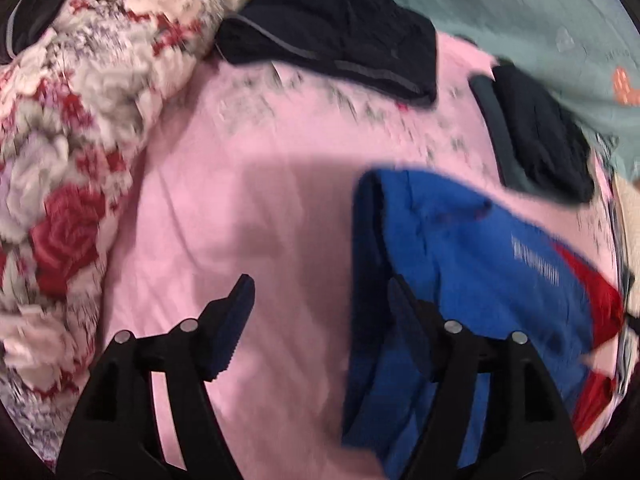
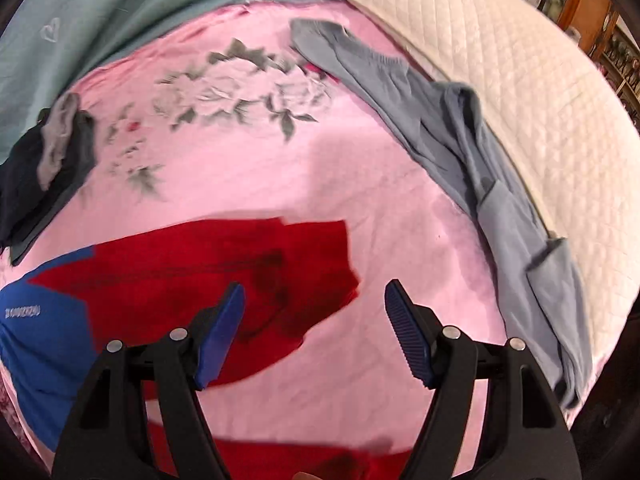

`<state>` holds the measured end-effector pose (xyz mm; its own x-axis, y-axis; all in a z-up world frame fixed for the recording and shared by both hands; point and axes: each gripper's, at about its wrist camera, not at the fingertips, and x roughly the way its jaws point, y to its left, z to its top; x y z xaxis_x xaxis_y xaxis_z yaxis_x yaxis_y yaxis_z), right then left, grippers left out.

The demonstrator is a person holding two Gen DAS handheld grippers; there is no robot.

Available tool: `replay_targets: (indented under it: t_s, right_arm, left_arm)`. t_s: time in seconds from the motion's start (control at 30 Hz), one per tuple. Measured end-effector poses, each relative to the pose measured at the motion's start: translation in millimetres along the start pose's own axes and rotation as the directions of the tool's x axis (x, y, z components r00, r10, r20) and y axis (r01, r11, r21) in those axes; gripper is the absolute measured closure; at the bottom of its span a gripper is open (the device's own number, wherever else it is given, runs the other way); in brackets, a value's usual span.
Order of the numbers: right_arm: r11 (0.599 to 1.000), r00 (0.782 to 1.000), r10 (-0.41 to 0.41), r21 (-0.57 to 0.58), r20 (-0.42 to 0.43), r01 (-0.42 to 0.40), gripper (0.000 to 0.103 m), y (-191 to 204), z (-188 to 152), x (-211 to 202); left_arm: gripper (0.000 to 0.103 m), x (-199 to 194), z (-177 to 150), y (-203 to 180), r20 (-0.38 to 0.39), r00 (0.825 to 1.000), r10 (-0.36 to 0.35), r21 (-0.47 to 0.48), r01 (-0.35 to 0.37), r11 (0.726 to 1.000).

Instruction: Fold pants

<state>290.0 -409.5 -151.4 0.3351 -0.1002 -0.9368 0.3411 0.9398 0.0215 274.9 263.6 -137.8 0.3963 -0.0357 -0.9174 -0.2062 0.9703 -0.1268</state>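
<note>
Blue-and-red pants (image 1: 460,248) lie on the pink bedsheet (image 1: 240,200). In the left wrist view their blue end is folded over at the right. My left gripper (image 1: 320,292) is open above the sheet, its right finger over the blue fabric's left edge. In the right wrist view the red part of the pants (image 2: 208,268) lies spread at lower left, with blue (image 2: 36,332) at the far left. My right gripper (image 2: 314,300) is open and empty, its left finger over the red fabric.
A floral quilt (image 1: 68,140) is bunched at the left. Dark folded garments (image 1: 340,36) (image 1: 540,140) lie at the back. Grey-blue pants (image 2: 460,152) lie along a white quilted mattress (image 2: 540,100). A teal blanket (image 2: 100,12) is at the back.
</note>
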Motion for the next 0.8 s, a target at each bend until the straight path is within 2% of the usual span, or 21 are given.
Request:
replay_targets:
  t_s: [0.07,0.1,0.13,0.2,0.27,0.37,0.4,0.5,0.53,0.57,0.6,0.67,0.7,0.73,0.8]
  right_arm:
    - [0.999,0.999,0.032,-0.002,-0.024,-0.032,0.033,0,6,14]
    - [1.000,1.000,0.016,-0.025,-0.023,-0.017,0.058,3,8,19]
    - [0.999,0.999,0.019,-0.048,-0.032,-0.021,0.069,6,12,25]
    - [0.997,1.000,0.002,-0.083,0.016,-0.001,0.077,13,21,22]
    - [0.996,0.995,-0.018,-0.083,0.100,0.027,0.077,14,32,13]
    - [0.998,0.989,-0.032,-0.052,0.145,0.040,0.073,11,39,11]
    - [0.997,0.989,-0.059,-0.050,0.138,0.067,0.064,12,42,16]
    - [0.992,0.993,-0.109,-0.055,0.054,0.112,0.060,15,39,25]
    - [0.994,0.992,-0.098,-0.042,0.080,0.102,0.058,16,35,14]
    - [0.997,0.990,-0.069,-0.036,0.125,0.074,0.050,19,26,-4]
    - [0.998,0.985,0.006,-0.067,0.171,0.006,0.048,30,11,-28]
    - [0.977,0.970,0.164,-0.168,0.181,-0.134,0.048,54,-14,-57]
    - [0.940,0.948,0.277,-0.250,0.157,-0.233,0.048,76,-37,-74]
    - [0.906,0.930,0.342,-0.309,0.132,-0.289,0.048,92,-54,-84]
    - [0.804,0.886,0.458,-0.454,0.063,-0.384,0.048,138,-100,-104]
  left_arm:
    - [0.033,4,-19,-8,-0.038,0.999,0.011,0.040,-0.009,0.999]
    - [0.033,6,-25,-10,-0.053,0.999,0.003,0.046,-0.001,0.999]
    - [0.033,8,-35,-12,-0.074,0.997,-0.013,0.043,0.016,0.999]
    - [0.033,9,-48,-14,-0.077,0.997,-0.009,0.032,0.011,0.999]
    - [0.033,5,-54,-15,-0.071,0.997,0.001,0.030,0.001,1.000]
    - [0.033,-3,-63,-16,-0.087,0.996,0.030,0.067,-0.024,0.997]
    - [0.034,-6,-66,-15,-0.086,0.995,0.042,0.079,-0.035,0.996]
    - [0.036,-20,-73,-14,-0.087,0.995,0.045,0.107,-0.035,0.994]
    - [0.036,-26,-76,-15,-0.085,0.996,0.018,0.112,-0.008,0.994]
    - [0.037,-29,-78,-17,-0.088,0.996,-0.006,0.122,0.017,0.992]
    - [0.040,-31,-80,-20,-0.094,0.995,-0.032,0.139,0.045,0.989]
    - [0.047,-26,-85,-33,-0.131,0.988,-0.083,0.204,0.109,0.973]
    - [0.059,-22,-89,-39,-0.146,0.985,-0.092,0.235,0.125,0.964]
    - [0.068,-16,-93,-45,-0.165,0.981,-0.098,0.267,0.140,0.953]
    - [0.068,-11,-97,-49,-0.152,0.985,-0.083,0.286,0.125,0.950]
